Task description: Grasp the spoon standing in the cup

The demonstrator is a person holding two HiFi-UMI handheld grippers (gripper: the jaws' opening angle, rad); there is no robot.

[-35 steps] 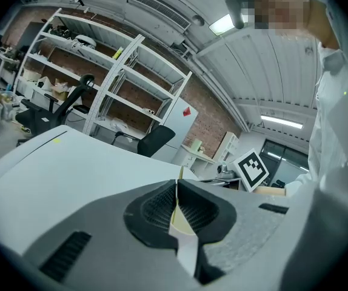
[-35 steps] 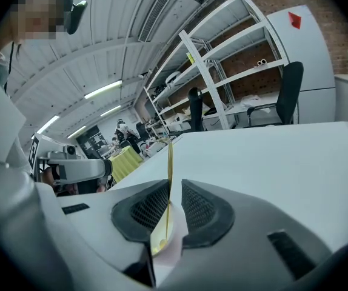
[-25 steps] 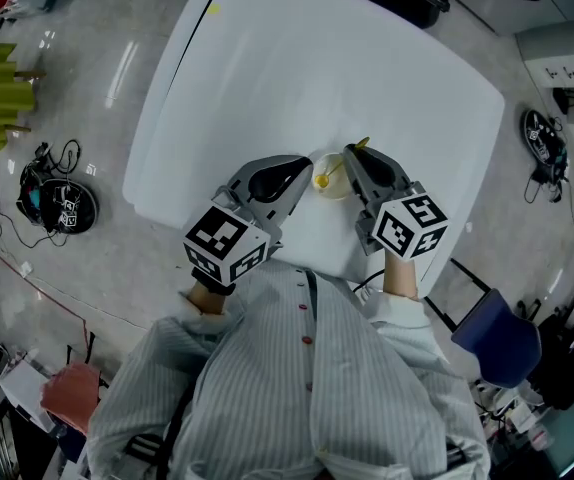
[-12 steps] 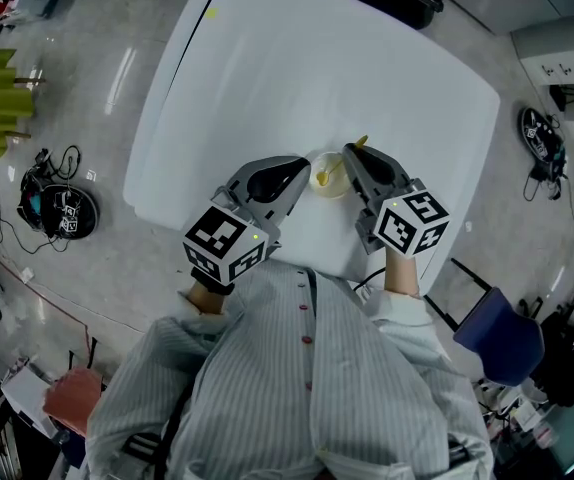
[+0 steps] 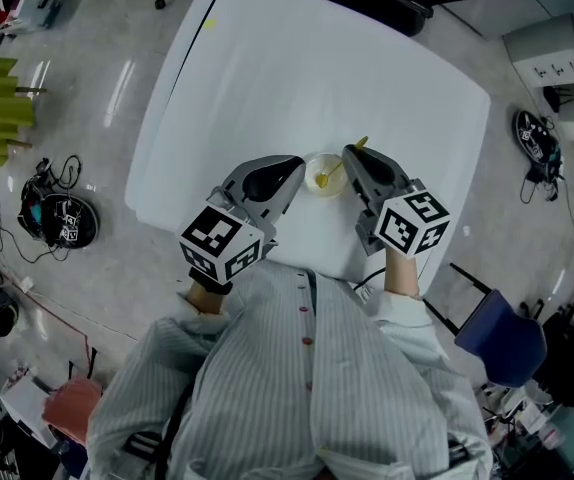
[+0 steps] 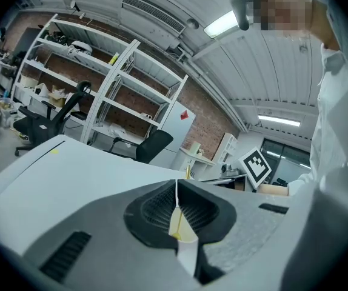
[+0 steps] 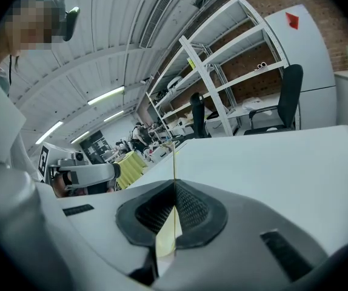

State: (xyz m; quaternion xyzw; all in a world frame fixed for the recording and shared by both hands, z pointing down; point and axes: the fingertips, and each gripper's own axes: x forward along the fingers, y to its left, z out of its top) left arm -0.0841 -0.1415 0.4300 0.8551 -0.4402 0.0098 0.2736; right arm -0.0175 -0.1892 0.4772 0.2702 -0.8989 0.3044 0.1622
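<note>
Upright but leaning, the yellow spoon (image 5: 340, 164) stands in the small pale cup (image 5: 311, 164), its bowl down inside and its handle tilted up toward the far right. The cup sits on the white table (image 5: 297, 58), near the edge closest to the person and roughly midway along it. The right gripper (image 5: 350, 155) meets the upper part of the handle. In the right gripper view its jaws are pressed together on a thin yellow line, which rises above their tips and runs down into the cream shape below. The left gripper (image 5: 300, 171) comes in from the opposite side, at the cup's left rim. In the left gripper view its jaws are closed on a thin pale edge that appears to be the cup's wall, with the spoon handle showing just past their tips. Both grippers point inward at the cup from either side. Below them is the person's striped shirt (image 5: 307, 388). Around the table lies a glossy grey floor (image 5: 87, 78), with a tangle of cables (image 5: 52, 203) off to the left.
</note>
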